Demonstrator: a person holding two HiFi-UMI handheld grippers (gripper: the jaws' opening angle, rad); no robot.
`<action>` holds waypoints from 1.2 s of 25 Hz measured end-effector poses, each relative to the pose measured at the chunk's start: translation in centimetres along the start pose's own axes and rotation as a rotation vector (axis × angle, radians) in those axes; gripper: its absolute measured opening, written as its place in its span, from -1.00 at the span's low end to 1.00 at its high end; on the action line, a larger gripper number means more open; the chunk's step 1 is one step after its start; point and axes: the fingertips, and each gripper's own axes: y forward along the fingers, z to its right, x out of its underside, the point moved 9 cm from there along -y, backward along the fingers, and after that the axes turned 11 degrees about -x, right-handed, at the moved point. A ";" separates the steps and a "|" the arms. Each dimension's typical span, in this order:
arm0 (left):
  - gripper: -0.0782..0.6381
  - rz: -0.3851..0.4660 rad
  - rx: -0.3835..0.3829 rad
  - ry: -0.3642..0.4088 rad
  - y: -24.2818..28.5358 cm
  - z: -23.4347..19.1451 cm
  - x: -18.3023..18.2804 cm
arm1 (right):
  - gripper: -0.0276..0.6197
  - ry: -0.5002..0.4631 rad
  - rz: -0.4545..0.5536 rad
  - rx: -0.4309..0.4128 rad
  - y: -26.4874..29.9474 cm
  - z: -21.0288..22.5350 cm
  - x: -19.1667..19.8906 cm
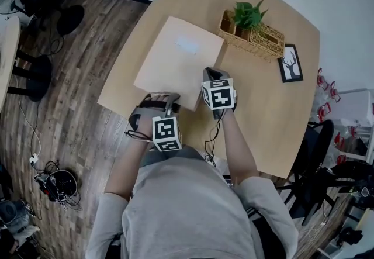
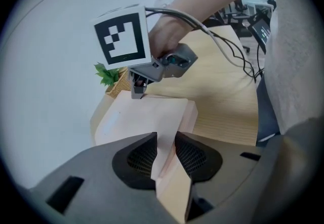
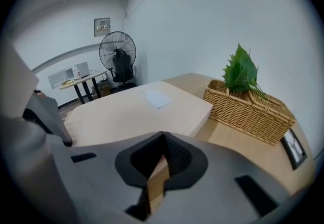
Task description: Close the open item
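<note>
A flat pale cardboard box [image 1: 178,59] lies on the wooden table [image 1: 269,106] with its lid down. My left gripper [image 1: 162,96] is at the box's near left corner. In the left gripper view the jaws [image 2: 166,152] stand apart with that corner of the box [image 2: 147,117] between them, and the pads do not visibly press on it. My right gripper [image 1: 210,72] rests at the near right edge of the box, seen also from the left gripper view [image 2: 136,89]. Its fingertips [image 3: 163,139] meet over the box [image 3: 131,112]; a tan strip shows in the gap behind them.
A wicker basket [image 1: 260,38] with a green plant [image 1: 248,13] stands just past the box's far right corner. A small framed picture [image 1: 290,64] lies beside it. A dark chair [image 1: 315,147] is at the table's right, and a fan [image 3: 117,51] stands across the room.
</note>
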 end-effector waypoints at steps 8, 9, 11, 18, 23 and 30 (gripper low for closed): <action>-0.47 0.183 0.050 -0.583 -2.7 -2.0 3.2 | -0.88 0.052 0.114 0.005 -0.7 -0.1 0.8; -0.51 0.199 0.027 -0.638 -3.1 -2.4 3.7 | -0.88 0.067 0.124 0.003 -0.9 -0.3 0.9; -0.65 0.219 -0.024 -0.718 -3.8 -3.2 4.5 | -0.88 0.081 0.139 0.002 -1.3 -0.8 1.3; -0.73 0.323 -0.156 -0.941 -6.8 -4.9 7.0 | -0.88 0.077 0.200 0.028 -3.7 -3.9 1.9; -0.75 0.369 -0.186 -1.001 -8.6 -5.2 8.2 | -0.87 0.116 0.303 0.067 -6.8 -6.6 2.1; -0.76 0.435 -0.199 -1.042 -11.2 -5.2 8.8 | -0.87 0.106 0.401 0.121 -10.9 -10.6 2.2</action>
